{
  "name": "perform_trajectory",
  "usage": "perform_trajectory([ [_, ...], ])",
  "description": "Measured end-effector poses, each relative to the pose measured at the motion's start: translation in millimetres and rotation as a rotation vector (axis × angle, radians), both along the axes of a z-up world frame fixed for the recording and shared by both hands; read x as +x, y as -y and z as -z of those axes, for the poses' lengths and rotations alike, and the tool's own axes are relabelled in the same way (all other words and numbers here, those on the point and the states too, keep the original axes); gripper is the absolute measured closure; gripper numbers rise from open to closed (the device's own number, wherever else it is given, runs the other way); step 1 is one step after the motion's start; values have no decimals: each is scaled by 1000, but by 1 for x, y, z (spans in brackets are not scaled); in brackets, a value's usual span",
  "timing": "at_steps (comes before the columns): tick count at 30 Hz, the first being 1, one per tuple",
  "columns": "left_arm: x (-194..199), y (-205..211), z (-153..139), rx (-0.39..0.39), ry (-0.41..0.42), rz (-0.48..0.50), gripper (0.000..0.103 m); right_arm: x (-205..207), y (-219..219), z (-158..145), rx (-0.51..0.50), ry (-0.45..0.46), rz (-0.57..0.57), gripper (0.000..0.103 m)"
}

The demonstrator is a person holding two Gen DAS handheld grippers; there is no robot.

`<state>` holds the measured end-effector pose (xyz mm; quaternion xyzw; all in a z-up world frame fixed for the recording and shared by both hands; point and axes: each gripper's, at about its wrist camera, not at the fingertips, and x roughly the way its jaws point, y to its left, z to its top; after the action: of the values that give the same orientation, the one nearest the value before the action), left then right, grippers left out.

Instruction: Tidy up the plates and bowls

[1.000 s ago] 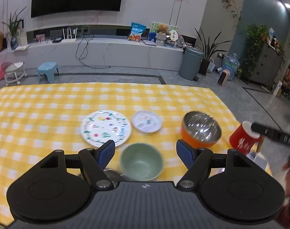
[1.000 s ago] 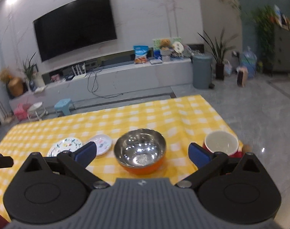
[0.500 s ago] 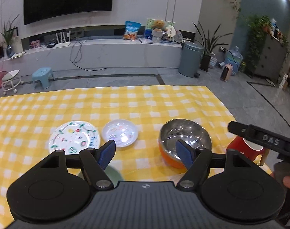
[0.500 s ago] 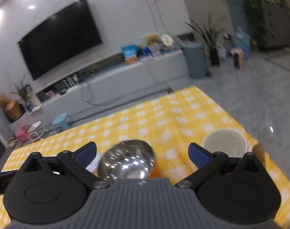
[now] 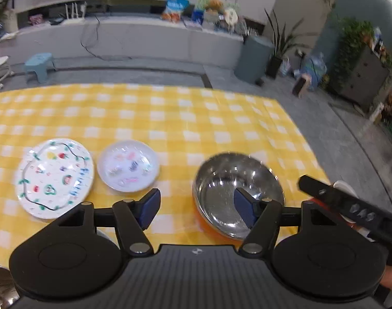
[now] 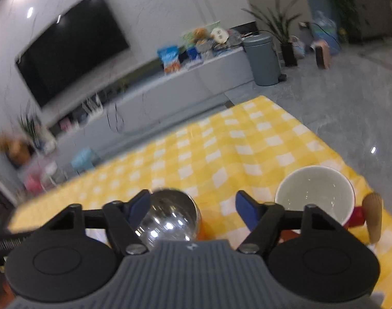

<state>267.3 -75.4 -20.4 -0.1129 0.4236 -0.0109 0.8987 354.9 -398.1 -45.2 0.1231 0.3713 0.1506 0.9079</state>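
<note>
**Operator:** Steel bowl is my target now. It sits on the yellow checked cloth, right of the small plate and the large plate. A second ago my left wrist view was over a green bowl. That bowl has dropped out of sight, and the steel one fills the space ahead.

**Second:** And the jaws?

**Operator:** Both pairs have just been closing partway. The left gripper stands released. In its view the bowl's left rim falls between the fingers, one tip before the bowl's inside, but no pad presses on it. The right gripper is also unclenched, with the same bowl low between its fingers and nothing gripped. The red mug lies just outside its right finger.

**Second:** What does that mean for the job?

**Operator:** I judge I'm lining up a pinch on that rim, so the sorting has barely started and the plates are unstacked.

**Second:** Which way does the bowl point?

**Operator:** Mouth up, standing level. It is round, so it has no long axis, and any spot on the rim serves. The plates lie flat, face up.
</note>
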Motion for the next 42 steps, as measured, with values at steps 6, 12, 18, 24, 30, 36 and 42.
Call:
perform_trajectory([
  [6,18,15,29,111,-95,20,39,9,-17,33,-78,-110,-42,43],
  [12,23,16,40,49,-101,34,75,14,-18,49,-17,-194,-15,68],
  [18,23,19,39,48,-85,23,87,13,-20,49,8,-186,-15,82],
  [24,24,25,37,46,-91,20,87,13,-14,47,31,-191,19,88],
  [30,18,22,32,12,-91,24,87,13,-1,40,90,-189,54,92],
  [36,7,16,13,19,-70,-1,87,8,-4,20,117,-129,23,93],
  [42,-9,8,-14,56,-43,-19,87,-2,-18,7,114,-87,-32,95],
])
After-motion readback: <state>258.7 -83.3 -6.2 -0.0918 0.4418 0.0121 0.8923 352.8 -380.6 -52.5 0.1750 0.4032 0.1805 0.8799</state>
